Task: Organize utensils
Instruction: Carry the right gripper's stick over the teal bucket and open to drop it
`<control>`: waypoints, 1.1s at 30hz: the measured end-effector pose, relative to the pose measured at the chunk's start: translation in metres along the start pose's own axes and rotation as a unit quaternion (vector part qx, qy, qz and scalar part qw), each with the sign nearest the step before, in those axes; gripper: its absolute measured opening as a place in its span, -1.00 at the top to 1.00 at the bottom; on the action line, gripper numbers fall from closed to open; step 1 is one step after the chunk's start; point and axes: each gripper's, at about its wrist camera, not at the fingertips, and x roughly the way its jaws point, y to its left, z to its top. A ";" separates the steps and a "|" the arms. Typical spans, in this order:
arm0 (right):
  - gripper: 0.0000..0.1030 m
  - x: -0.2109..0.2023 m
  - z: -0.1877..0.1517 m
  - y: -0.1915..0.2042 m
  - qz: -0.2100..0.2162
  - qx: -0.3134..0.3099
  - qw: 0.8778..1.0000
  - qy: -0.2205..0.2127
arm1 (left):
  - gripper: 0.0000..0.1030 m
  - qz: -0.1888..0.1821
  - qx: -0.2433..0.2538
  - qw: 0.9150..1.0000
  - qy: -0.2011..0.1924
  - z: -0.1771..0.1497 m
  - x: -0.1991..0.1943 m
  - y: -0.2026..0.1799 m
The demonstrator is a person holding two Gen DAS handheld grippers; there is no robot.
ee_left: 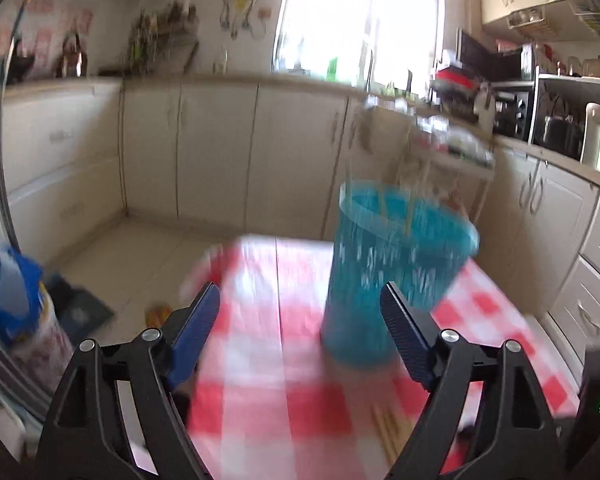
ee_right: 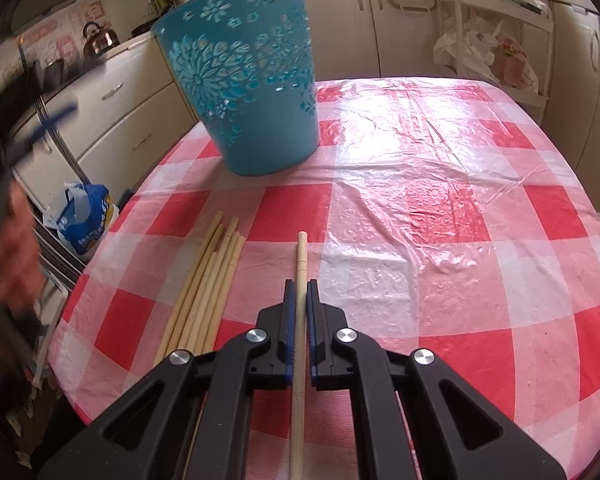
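A tall blue perforated holder (ee_right: 248,80) stands on the red-and-white checked tablecloth (ee_right: 440,208), at the table's far left; chopsticks stick up out of it in the blurred left wrist view (ee_left: 392,264). My right gripper (ee_right: 300,286) is shut on one wooden chopstick (ee_right: 300,252), held just above the cloth and pointing forward. A bundle of several loose chopsticks (ee_right: 208,280) lies on the cloth to its left, also showing in the left wrist view (ee_left: 388,428). My left gripper (ee_left: 300,292) is open and empty, above the table just in front of the holder.
Cream kitchen cabinets (ee_left: 220,144) line the walls. A blue-and-white bag (ee_right: 84,220) sits on the floor left of the table. A white rack with plastic bags (ee_right: 492,40) stands beyond the table's far edge. The table edge runs close at the left.
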 end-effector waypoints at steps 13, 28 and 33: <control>0.88 -0.108 0.111 0.012 0.185 0.052 0.959 -0.209 | -0.54 -0.060 -0.116 0.987 0.094 -0.048 0.023 0.043; 0.88 -0.086 0.212 0.065 0.084 -0.030 0.957 -0.275 | -0.54 -0.076 -0.142 0.982 0.103 -0.043 0.035 0.043; 0.88 -0.021 0.203 0.066 0.046 -0.048 0.979 -0.191 | -0.54 -0.076 -0.147 0.981 0.104 -0.044 0.036 0.045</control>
